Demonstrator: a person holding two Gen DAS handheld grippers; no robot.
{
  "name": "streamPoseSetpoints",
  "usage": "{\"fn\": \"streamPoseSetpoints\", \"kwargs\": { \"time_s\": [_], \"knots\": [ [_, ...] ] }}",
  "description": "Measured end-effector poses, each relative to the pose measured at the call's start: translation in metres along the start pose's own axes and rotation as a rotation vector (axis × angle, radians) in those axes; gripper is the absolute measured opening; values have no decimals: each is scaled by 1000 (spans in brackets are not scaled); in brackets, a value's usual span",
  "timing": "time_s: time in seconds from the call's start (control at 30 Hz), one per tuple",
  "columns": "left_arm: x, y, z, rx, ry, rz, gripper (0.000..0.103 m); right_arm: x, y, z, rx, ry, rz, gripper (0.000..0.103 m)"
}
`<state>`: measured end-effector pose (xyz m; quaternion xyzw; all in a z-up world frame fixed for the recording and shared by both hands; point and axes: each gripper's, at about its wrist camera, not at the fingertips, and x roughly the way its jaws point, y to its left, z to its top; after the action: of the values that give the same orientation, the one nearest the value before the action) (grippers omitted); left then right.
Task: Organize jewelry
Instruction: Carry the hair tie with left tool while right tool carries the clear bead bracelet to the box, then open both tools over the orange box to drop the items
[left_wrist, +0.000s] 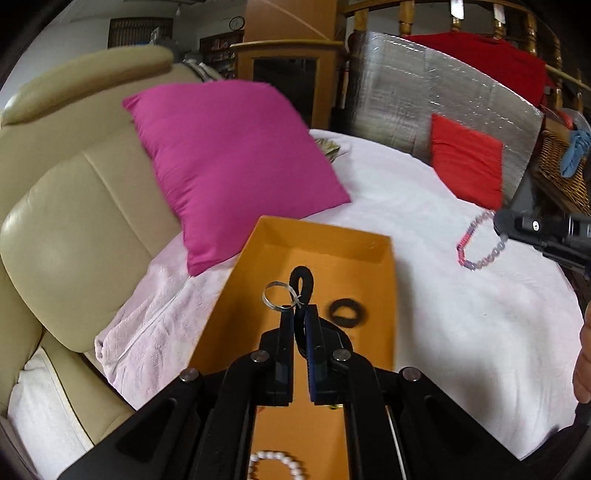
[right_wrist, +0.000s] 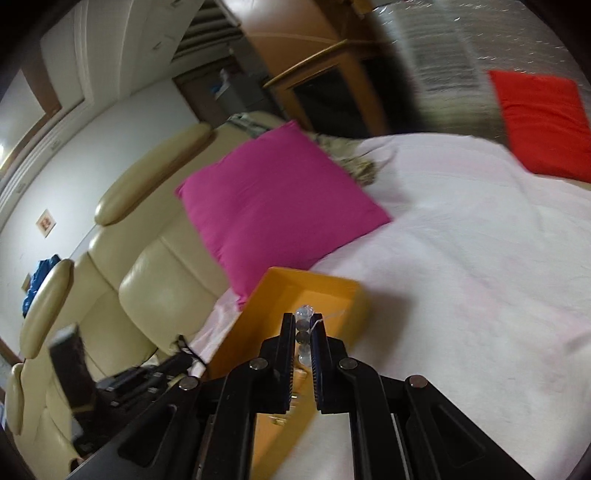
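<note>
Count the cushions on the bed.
2. A magenta cushion leans against the beige sofa at the bed's left edge, just behind the orange tray. A red cushion stands at the far right. Others may be out of frame.

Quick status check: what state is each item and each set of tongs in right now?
Left tongs: shut on black loop and silver ring.
Right tongs: shut on bead bracelet.
Orange box: open.
Black hair tie: inside box.
Pearl bracelet: inside box.

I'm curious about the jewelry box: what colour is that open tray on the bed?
The tray is orange-yellow, seen best in the left wrist view.
</note>
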<state>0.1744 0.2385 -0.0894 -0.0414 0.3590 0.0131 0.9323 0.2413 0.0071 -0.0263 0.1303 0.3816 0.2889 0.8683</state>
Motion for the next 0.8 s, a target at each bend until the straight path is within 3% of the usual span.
{"fn": "streamPoseSetpoints", "kwargs": {
  "time_s": [0.43,0.8],
  "knots": [
    [57,48,-11,-53,99,-21,5,115,36,10,-19,151,-101,9],
    [102,52,-9,-25,174,52,6,192,40,16,-40,247,-129,9]
  ]
}}
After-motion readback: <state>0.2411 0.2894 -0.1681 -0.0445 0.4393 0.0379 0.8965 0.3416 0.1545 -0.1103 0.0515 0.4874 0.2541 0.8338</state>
